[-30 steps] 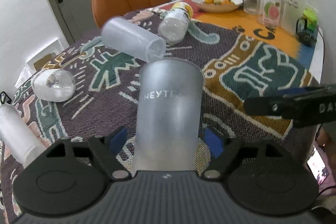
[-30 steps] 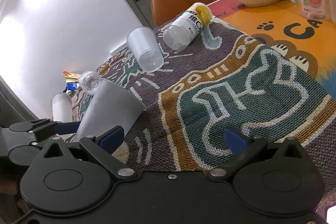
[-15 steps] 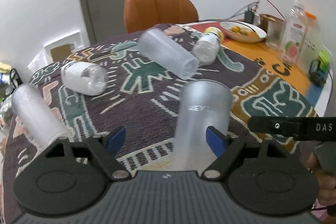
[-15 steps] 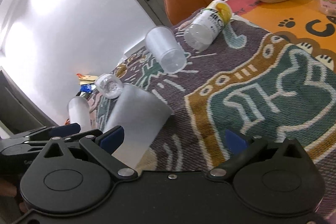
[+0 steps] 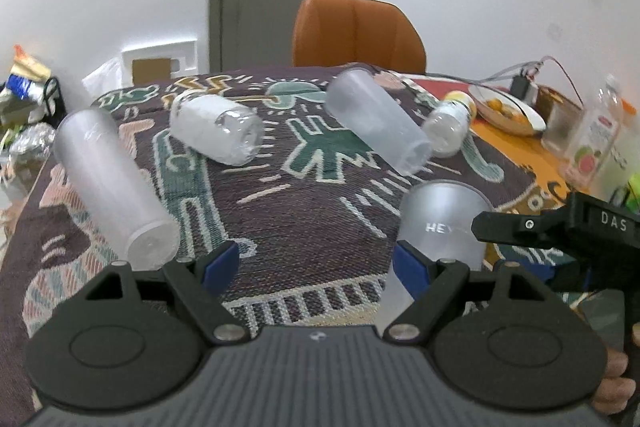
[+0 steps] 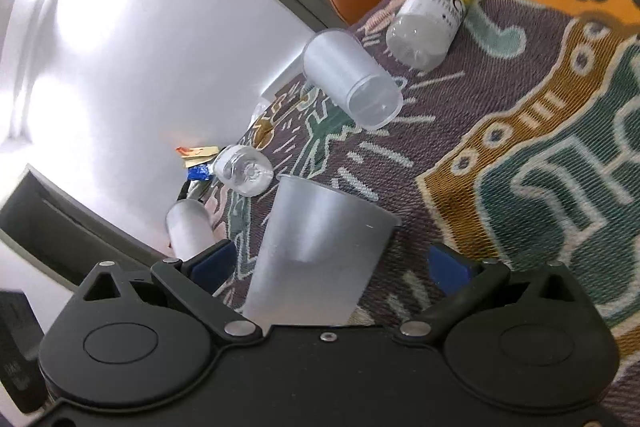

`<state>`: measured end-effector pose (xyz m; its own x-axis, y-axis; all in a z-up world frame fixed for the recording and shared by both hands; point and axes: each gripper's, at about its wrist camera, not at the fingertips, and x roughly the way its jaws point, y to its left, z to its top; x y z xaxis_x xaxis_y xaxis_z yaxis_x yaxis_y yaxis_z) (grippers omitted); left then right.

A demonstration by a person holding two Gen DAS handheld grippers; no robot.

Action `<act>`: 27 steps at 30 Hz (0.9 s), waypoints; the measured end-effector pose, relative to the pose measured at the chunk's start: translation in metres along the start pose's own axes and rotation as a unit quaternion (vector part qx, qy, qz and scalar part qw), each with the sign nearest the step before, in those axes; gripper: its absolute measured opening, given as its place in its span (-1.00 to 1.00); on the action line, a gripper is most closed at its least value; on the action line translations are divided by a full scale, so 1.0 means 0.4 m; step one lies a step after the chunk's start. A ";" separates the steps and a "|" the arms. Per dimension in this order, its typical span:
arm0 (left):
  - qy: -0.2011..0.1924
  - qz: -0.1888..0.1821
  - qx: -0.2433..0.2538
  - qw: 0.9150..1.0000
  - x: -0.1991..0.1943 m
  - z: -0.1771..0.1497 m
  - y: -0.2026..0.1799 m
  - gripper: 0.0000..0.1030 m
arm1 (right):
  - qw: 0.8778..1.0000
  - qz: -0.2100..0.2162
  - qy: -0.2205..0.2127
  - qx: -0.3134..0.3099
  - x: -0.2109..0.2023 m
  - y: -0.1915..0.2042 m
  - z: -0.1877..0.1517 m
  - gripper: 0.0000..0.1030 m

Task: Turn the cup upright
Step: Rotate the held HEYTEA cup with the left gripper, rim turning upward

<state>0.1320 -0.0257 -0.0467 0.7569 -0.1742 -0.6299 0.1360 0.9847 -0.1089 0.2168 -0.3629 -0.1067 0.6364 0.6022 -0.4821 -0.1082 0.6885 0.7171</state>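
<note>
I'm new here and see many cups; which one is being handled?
Start at the patterned tablecloth. Nearest the right gripper, between its open fingers, stands the frosted cup. Unlike the other cups lying down, it is on end and has pale lettering.

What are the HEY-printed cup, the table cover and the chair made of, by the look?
Cup: likely frosted translucent plastic; the wall is milky, matte and thin, with the pattern behind showing faintly. Table cover: woven textile, visible ribbed weave and jacquard-style figures. Chair: smooth orange upholstery with a stitched seam, probably leather or faux leather; cannot tell which.
</note>
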 end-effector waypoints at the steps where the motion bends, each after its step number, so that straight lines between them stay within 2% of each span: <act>1: -0.001 0.001 -0.007 1.000 0.001 -0.001 0.007 0.61 | 1.000 0.001 0.002 0.005 0.007 0.000 0.002 1.00; 5: -0.009 0.009 -0.027 1.000 0.005 -0.007 0.030 0.80 | 0.999 0.002 0.015 0.032 0.036 -0.005 0.013 1.00; 17: -0.005 0.005 -0.057 0.998 0.027 -0.021 0.087 0.80 | 0.996 -0.004 0.045 0.082 0.102 -0.010 0.038 1.00; 21: -0.005 0.004 -0.063 0.998 0.025 -0.027 0.099 0.80 | 0.995 0.012 0.056 0.086 0.120 -0.007 0.041 1.00; 23: -0.005 0.006 -0.063 0.998 0.020 -0.029 0.103 0.80 | 0.995 0.007 0.054 0.089 0.123 -0.011 0.045 0.77; 24: -0.006 0.007 -0.062 0.998 0.018 -0.029 0.103 0.80 | 0.994 0.001 0.056 0.089 0.123 -0.014 0.044 0.51; 27: -0.011 0.008 -0.063 0.998 0.005 -0.027 0.105 0.80 | 0.994 0.010 0.050 0.099 0.114 -0.027 0.044 0.46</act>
<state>0.1322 0.0152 -0.0610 0.7725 -0.1573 -0.6153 0.0430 0.9796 -0.1964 0.2607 -0.3500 -0.1277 0.5549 0.6589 -0.5079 0.0388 0.5894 0.8069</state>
